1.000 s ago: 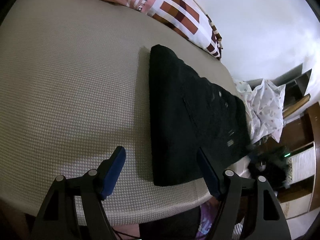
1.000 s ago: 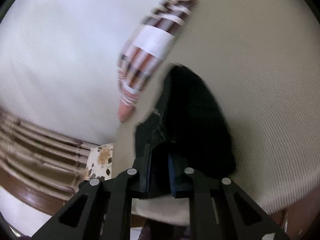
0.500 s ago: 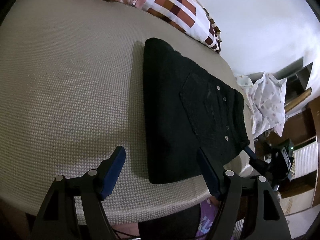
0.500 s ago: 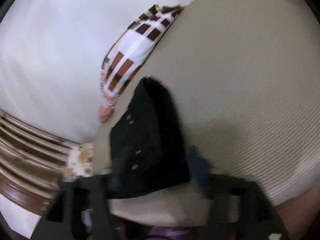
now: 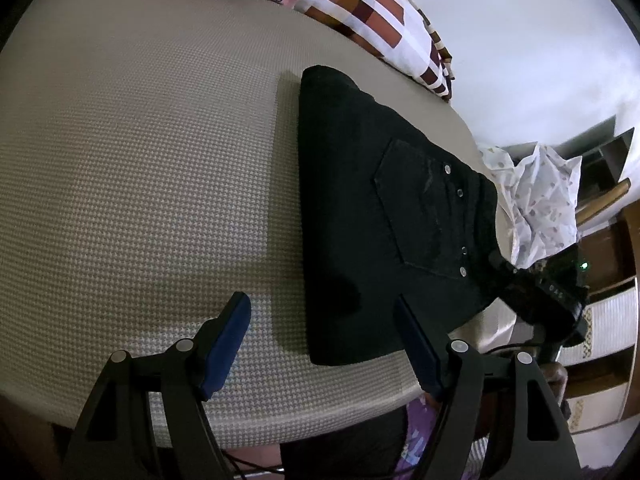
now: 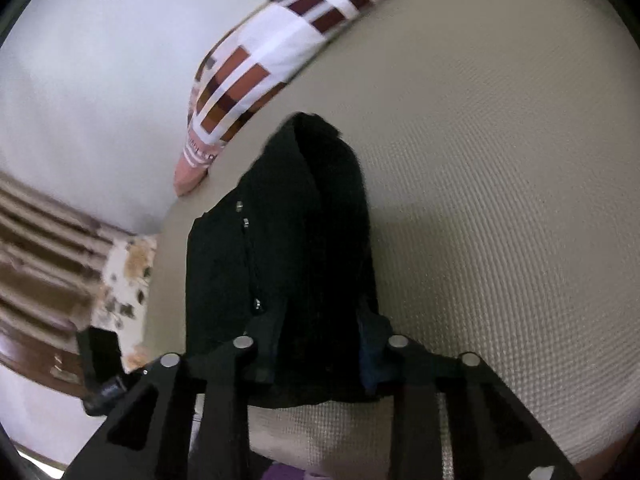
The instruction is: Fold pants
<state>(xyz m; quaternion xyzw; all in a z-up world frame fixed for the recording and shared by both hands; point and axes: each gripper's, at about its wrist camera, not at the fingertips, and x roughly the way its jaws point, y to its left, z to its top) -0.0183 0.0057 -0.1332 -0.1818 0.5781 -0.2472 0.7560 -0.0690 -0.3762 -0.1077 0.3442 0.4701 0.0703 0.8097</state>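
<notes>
The black pants (image 5: 372,216) lie folded into a flat stack on the beige bed (image 5: 140,160), back pocket with rivets facing up. My left gripper (image 5: 324,328) is open and empty, hovering over the near end of the stack. In the right wrist view the pants (image 6: 288,240) run away from the camera. My right gripper (image 6: 316,344) is open, its fingers (image 6: 372,352) on either side of the near end of the stack, not closed on it. The right gripper also shows in the left wrist view (image 5: 540,292), at the pants' right edge.
A pink, white and brown checked pillow (image 5: 360,8) lies at the bed's far edge by the white wall. A white dotted cloth (image 5: 536,200) hangs past the bed's right side. Wooden shelves (image 5: 608,320) stand at the right. The bed's near edge (image 5: 280,412) is just below my left gripper.
My right gripper has let go of the pants: it was shut on the edge, then opened wide. The stack now lies flat on the bed. My left gripper has stayed open.
</notes>
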